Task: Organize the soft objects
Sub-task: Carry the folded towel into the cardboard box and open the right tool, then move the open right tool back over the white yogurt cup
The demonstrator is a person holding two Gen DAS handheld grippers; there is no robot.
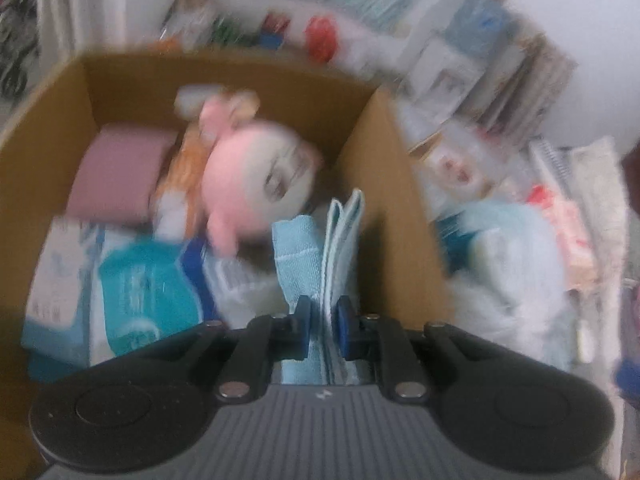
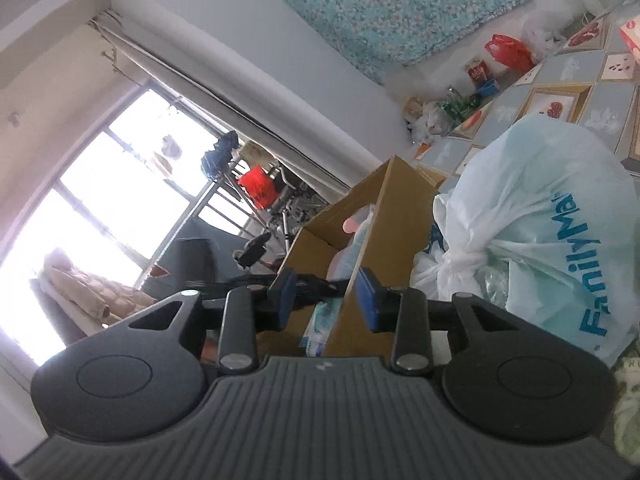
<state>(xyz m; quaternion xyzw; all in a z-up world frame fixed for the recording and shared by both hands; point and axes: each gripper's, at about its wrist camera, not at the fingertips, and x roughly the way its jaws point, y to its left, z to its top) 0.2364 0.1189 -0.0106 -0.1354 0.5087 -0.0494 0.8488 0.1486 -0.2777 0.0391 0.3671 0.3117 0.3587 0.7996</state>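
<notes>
Cluttered room with a patterned tabletop (image 2: 560,76), a window at the left of the right-wrist view and a floral turquoise hanging on the wall above. At the centre of the blurred left-wrist view stands an open cardboard box (image 1: 384,168), already holding a pink-haired plush doll (image 1: 260,168), a pink folded item (image 1: 116,172) at its upper left, and packaged tissue or wipe packs (image 1: 132,280) at its lower left. The left tool (image 1: 324,312) is clamped on a folded light-blue cloth (image 1: 316,256), whose free end stands up between the doll and the box's right-hand wall; the cloth thus sits inside the box mouth, not yet released. Judged from its limp folds, the cloth is light, soft and compliant: it should tolerate a firm pinch, will sag and may unfold if held by one layer only, so a grip across all folded layers near the fold, as here, seems best. The right tool (image 2: 328,300) stands partly open with nothing pinched; the box's near wall lies in line between its blue pads (image 2: 368,300), though contact cannot be confirmed. A knotted pale-green plastic bag (image 2: 536,216) bulges beside the box at the right; it would crumple and slip, and its knot looks the surest hold.
</notes>
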